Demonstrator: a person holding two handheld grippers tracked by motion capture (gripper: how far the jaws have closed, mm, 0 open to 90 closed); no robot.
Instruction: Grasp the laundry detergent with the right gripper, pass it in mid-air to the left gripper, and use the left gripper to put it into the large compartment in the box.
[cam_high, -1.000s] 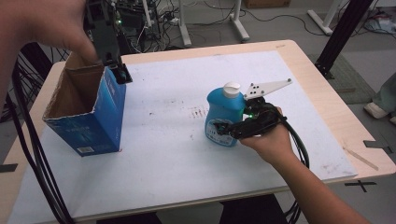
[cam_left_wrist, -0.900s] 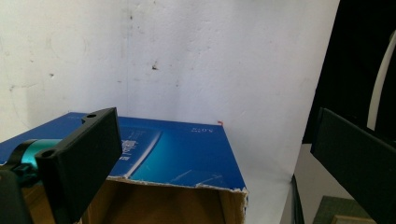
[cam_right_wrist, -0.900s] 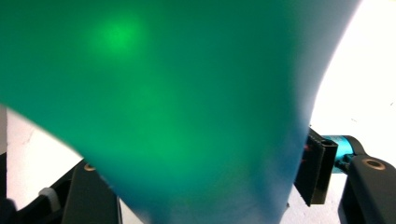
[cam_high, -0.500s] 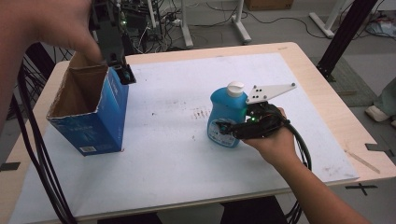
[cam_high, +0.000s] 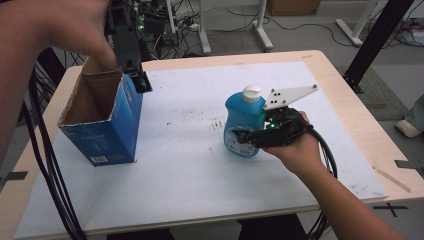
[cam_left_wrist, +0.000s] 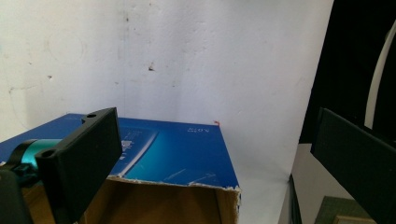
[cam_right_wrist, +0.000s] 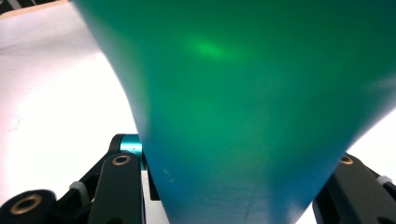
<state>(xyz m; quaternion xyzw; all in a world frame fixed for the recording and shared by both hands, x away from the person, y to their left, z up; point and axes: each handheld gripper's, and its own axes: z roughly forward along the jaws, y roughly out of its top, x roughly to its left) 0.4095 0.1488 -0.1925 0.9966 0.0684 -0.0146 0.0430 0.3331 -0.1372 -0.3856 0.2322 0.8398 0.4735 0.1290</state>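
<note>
We are gripping the upright blue bottle (cam_high: 244, 121) near the table's (cam_high: 350, 125) middle with our right gripper (cam_high: 240, 136), jaws clamped on its body. Our left gripper (cam_high: 141, 82) is hovering wide open and empty over the blue box's (cam_high: 112, 127) rim.

A pale wooden table with rounded corners (cam_high: 350, 100) carries a white, scuffed sheet (cam_high: 200, 165) over most of its top. Beyond its far edge, a grey floor (cam_high: 300, 30) holds tangled cables (cam_high: 185, 20) and white stand legs (cam_high: 260, 35). A black slanted frame post (cam_high: 375, 40) rises at the far right. Black tape crosses (cam_high: 390, 207) mark the near-right floor.
</note>
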